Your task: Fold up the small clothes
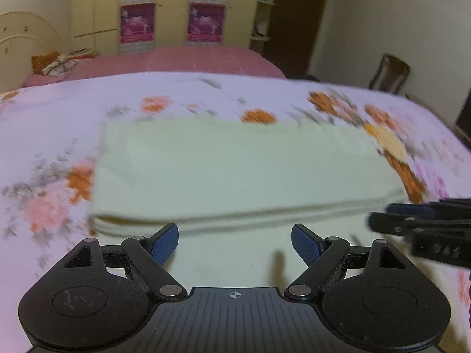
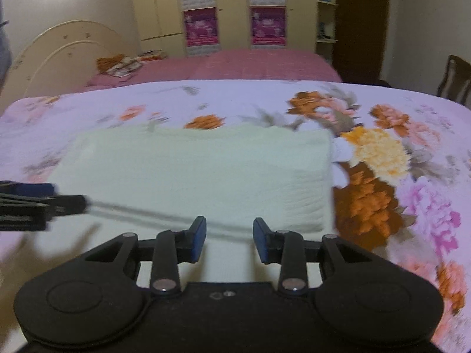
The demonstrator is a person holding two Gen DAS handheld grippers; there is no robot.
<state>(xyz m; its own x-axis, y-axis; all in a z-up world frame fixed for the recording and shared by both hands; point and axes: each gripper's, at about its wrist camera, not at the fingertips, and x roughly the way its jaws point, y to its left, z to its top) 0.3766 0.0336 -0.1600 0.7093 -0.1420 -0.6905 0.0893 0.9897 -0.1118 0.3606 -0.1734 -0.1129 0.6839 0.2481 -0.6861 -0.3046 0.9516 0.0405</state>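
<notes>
A pale cream garment [image 1: 235, 164] lies folded into a wide flat rectangle on the flowered sheet [image 1: 44, 135], its layered fold edge nearest me. My left gripper [image 1: 234, 231] hovers over that near edge with its jaws wide open and nothing between the blue pads. In the right wrist view the same garment [image 2: 200, 170] fills the middle. My right gripper [image 2: 229, 222] hangs over its near part with the jaws apart and no cloth pinched. Each gripper shows at the edge of the other's view: the right gripper [image 1: 379, 214] and the left gripper [image 2: 64, 195].
The flowered sheet [image 2: 412, 147] covers a broad flat surface around the garment. Beyond it stands a bed with a pink cover [image 2: 250, 64], a patterned cushion [image 2: 120, 64] and a cream headboard [image 2: 67, 47]. A wardrobe [image 2: 232, 8] lines the back wall; a dark chair [image 1: 388, 73] stands right.
</notes>
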